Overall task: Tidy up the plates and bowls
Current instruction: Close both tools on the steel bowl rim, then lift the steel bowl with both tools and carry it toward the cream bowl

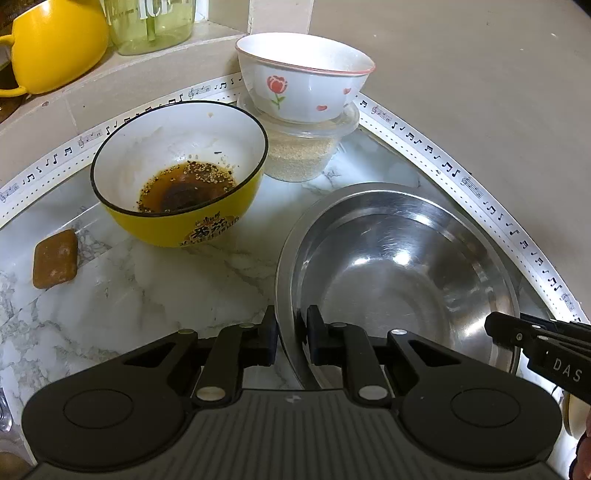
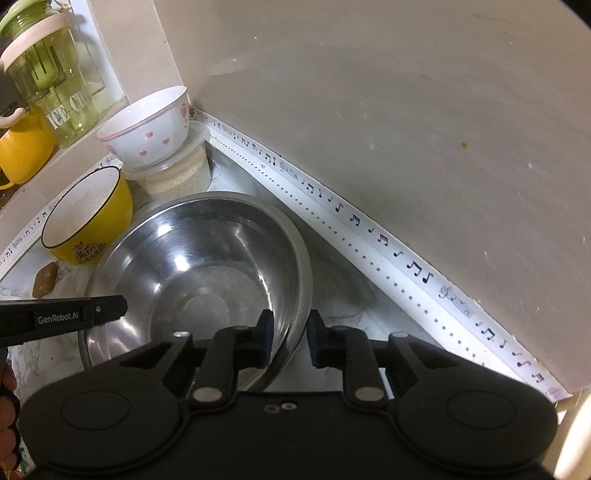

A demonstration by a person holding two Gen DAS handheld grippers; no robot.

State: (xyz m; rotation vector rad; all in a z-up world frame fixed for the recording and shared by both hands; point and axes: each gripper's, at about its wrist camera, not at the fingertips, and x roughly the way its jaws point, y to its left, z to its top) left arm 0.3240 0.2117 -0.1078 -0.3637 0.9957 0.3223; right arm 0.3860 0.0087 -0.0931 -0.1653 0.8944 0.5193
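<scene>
A large steel bowl [image 1: 399,266] sits on the marble counter [image 1: 166,288] in a corner; it also shows in the right wrist view [image 2: 192,266]. My left gripper [image 1: 291,332] is shut on its near-left rim. My right gripper [image 2: 290,338] straddles the bowl's right rim, one finger inside and one outside, closed around it. A yellow bowl [image 1: 177,173] with brown sauce and sesame stands to the left. A white bowl with a rose print [image 1: 303,77] rests on a clear plastic container [image 1: 303,151] at the back.
A brown block [image 1: 55,258] lies on the counter at the left. A yellow mug [image 1: 51,44] and a green jar [image 1: 151,22] stand on a raised ledge behind. Walls with music-note tape [image 2: 369,229] close in at the back and right.
</scene>
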